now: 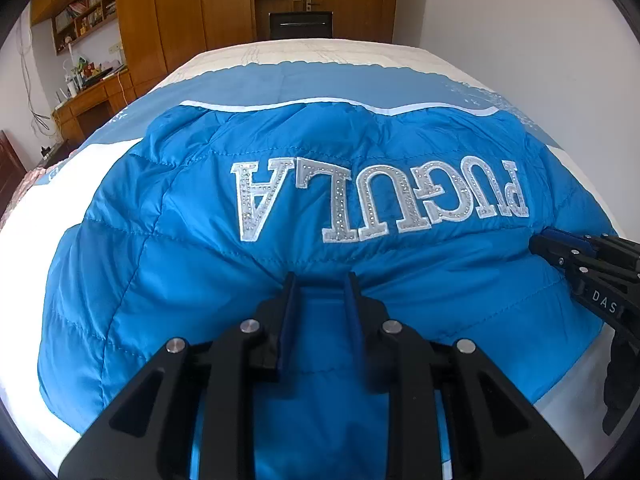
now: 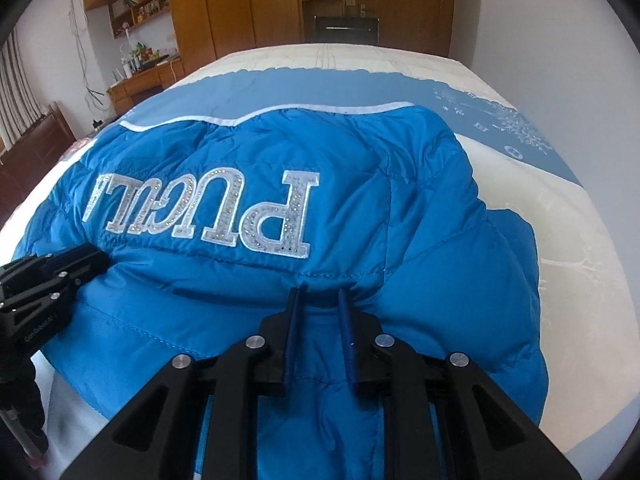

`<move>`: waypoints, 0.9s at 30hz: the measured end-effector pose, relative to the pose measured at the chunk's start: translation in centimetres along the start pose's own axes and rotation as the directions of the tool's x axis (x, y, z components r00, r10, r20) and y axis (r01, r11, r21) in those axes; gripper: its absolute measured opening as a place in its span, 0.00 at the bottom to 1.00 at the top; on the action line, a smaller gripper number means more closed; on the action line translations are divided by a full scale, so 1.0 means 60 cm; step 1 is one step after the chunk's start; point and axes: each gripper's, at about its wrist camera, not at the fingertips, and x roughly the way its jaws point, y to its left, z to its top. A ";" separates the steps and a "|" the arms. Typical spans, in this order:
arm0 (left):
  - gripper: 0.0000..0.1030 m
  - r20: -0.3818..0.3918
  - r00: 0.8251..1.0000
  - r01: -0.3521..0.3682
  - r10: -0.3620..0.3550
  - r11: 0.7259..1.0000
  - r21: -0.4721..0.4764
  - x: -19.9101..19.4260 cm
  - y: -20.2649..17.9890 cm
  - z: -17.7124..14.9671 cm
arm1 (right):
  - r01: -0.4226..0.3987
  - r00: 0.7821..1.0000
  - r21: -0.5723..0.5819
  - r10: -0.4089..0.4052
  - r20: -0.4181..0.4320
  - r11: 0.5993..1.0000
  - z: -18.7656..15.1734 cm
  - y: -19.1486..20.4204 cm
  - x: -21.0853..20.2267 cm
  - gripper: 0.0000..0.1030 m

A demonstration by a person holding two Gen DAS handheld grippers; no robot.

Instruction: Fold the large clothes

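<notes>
Evidently both grippers, left gripper (image 1: 322, 280) and right gripper (image 2: 320, 296), pinched the jacket (image 1: 280, 208) along its near edge at frame bottom; its body stretched away toward the top.

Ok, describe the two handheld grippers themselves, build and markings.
Both are matte black, angular frames with cut-out windows and round silver bolt heads. The left gripper and right gripper each carry slim dark blue fingers. White lettering marks their sides, partly legible. A black glove shows.

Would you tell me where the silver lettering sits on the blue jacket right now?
The silver lettering runs upside down across the middle of the blue jacket on the bed, just beyond both claws in each wrist view.
</notes>
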 end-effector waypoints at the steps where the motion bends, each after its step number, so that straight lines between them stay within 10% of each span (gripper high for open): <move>1: 0.22 0.000 1.000 0.000 0.000 1.000 -0.001 0.000 0.000 0.001 | -0.003 1.000 0.001 0.003 0.000 1.000 0.002 0.001 0.002 0.18; 16: 0.23 -0.042 0.996 0.082 -0.085 0.995 -0.065 -0.008 0.021 0.013 | -0.041 0.999 0.007 0.041 -0.006 0.999 0.007 -0.010 -0.004 0.22; 20: 0.37 -0.030 0.988 0.143 -0.149 0.978 -0.155 -0.058 0.079 0.015 | -0.211 0.976 0.104 0.215 -0.024 0.972 0.020 -0.055 -0.039 0.46; 27: 0.70 0.009 0.999 -0.046 0.050 0.973 -0.226 -0.125 0.227 0.002 | -0.179 0.984 0.218 0.172 0.049 0.959 0.039 -0.180 -0.117 0.79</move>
